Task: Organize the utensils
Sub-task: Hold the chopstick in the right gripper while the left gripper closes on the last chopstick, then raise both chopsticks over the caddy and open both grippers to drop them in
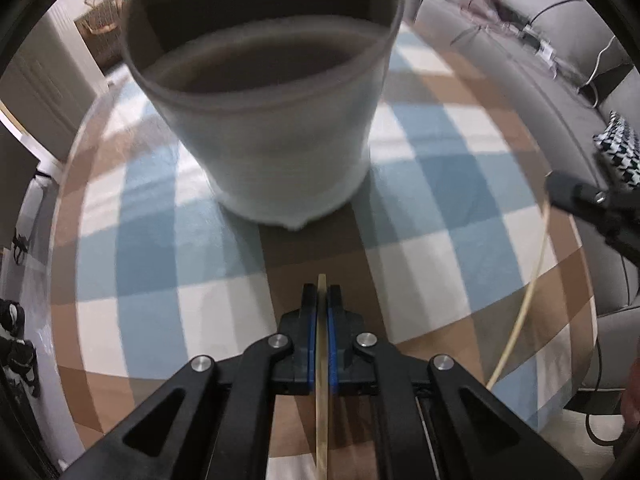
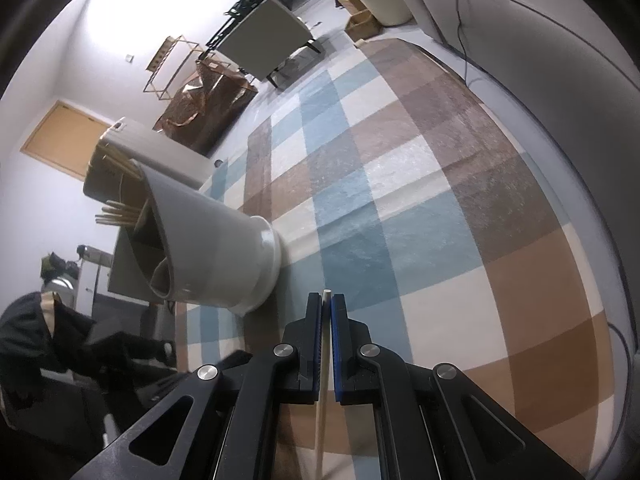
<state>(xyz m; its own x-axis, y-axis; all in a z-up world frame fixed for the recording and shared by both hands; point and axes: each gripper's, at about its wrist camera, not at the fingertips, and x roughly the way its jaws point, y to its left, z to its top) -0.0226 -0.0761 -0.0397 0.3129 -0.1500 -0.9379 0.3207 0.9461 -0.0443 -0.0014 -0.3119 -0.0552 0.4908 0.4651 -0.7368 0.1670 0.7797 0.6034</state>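
1. Chopstick (image 1: 322, 344) sits clamped between the fingers of the left gripper (image 1: 322, 294); the fingers are closed tight on it. Its long axis runs straight up the frame, its tip just past the fingertips and its length trailing back under the gripper.
2. Straight ahead of that tip, in the upper middle of the left wrist view, stands the grey holder (image 1: 272, 120), its open mouth facing the camera. The holder is near but apart from the chopstick, so the coming move looks like a carry forward and up over the rim.
3. The right gripper (image 2: 326, 300) is likewise closed on a second chopstick (image 2: 322, 364), which also lies along the fingers with its blunt end poking out between the tips.
4. In the right wrist view the holder (image 2: 216, 244) lies up and to the left of the fingers; it is divided inside, and several sticks (image 2: 120, 212) already stand in its far compartment.
5. The left gripper seems the nearer to the holder's mouth.
6. The surface is clear glass (image 1: 560, 280); a checked rug (image 2: 400, 184) of blue, cream and brown shows through it.
7. A grey sofa (image 1: 520, 92) curves along the upper right of the left view.
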